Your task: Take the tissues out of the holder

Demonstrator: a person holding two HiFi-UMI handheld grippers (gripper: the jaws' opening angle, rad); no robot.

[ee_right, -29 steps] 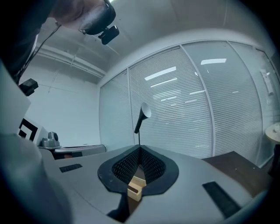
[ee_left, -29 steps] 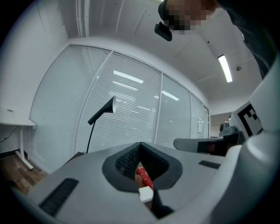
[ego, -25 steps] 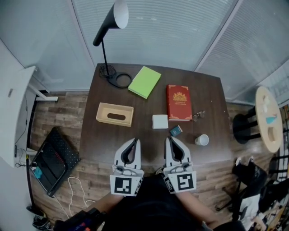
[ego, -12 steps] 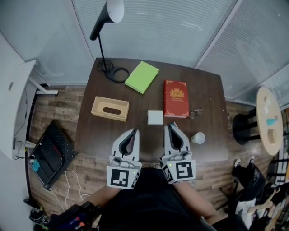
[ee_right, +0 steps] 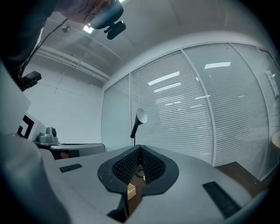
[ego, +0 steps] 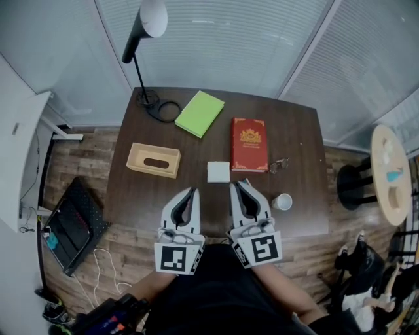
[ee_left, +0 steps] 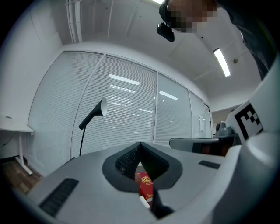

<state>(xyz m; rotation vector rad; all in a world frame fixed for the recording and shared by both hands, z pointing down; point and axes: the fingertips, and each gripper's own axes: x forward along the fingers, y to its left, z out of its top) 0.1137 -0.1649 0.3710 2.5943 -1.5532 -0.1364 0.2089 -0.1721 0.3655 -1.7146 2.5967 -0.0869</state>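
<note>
Lamp (ego: pixel 152 16), green book (ego: pixel 200 113), red book (ego: pixel 249 144), cup (ego: pixel 282 201)

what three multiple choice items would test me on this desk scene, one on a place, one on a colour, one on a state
1. In the head view, where on the dark wooden table is the light wooden tissue holder box?
A) near the left edge
B) dead centre
C) near the right edge

2. What colour is the flat book next to the black desk lamp?
A) blue
B) lime green
C) black

3. How do the right hand-held gripper's jaws stand?
A) wide apart
B) clamped on a tissue
C) shut, nothing between them

Answers:
1 A, the box lies at the table's left side.
2 B, its cover is bright green.
3 C, the right gripper view shows the pads meeting with nothing gripped.
</note>
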